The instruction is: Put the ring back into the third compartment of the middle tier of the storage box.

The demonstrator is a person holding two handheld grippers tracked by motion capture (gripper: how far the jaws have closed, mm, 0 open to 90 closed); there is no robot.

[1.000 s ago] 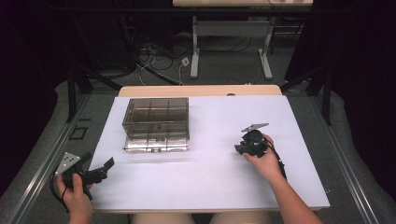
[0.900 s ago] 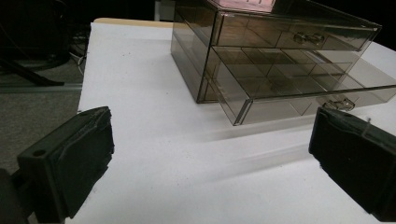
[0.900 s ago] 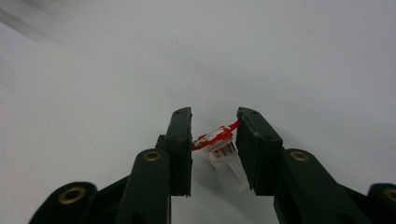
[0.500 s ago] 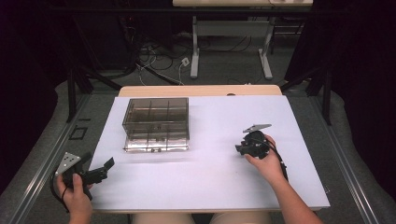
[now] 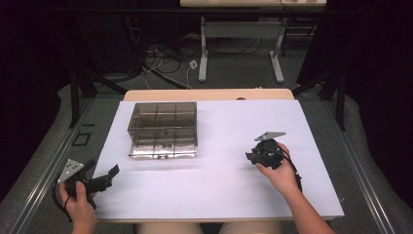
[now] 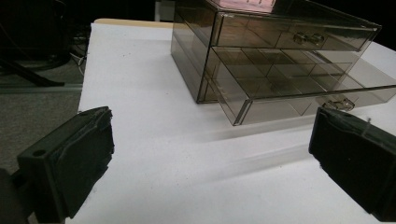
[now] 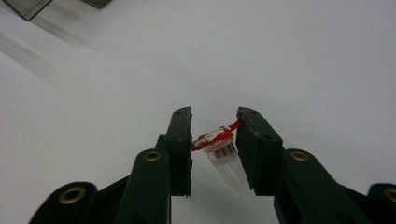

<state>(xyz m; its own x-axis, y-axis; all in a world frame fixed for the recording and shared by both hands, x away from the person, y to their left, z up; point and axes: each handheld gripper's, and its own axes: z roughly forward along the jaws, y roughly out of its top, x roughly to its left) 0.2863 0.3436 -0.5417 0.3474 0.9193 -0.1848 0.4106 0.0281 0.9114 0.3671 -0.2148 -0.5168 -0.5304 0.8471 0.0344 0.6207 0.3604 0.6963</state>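
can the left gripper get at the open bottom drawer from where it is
Probably yes. The left gripper is open at the table's near left corner, and in its own view only bare white tabletop lies between its jaws and the pulled-out bottom drawer. The right gripper sits well off to the side.

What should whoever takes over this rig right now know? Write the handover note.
Right claw: shut on a small red-lidded cup, above the white table, right of centre.
Left claw: open, holding nothing, at the table's near-left edge, pointing at the drawer box.
Drawer box: far left on the table; lower drawer pulled out, its compartments look unfilled; upper drawer shut.
Done: cup gripped, drawer open.
Left: probably place the cup in a compartment and close the drawer.
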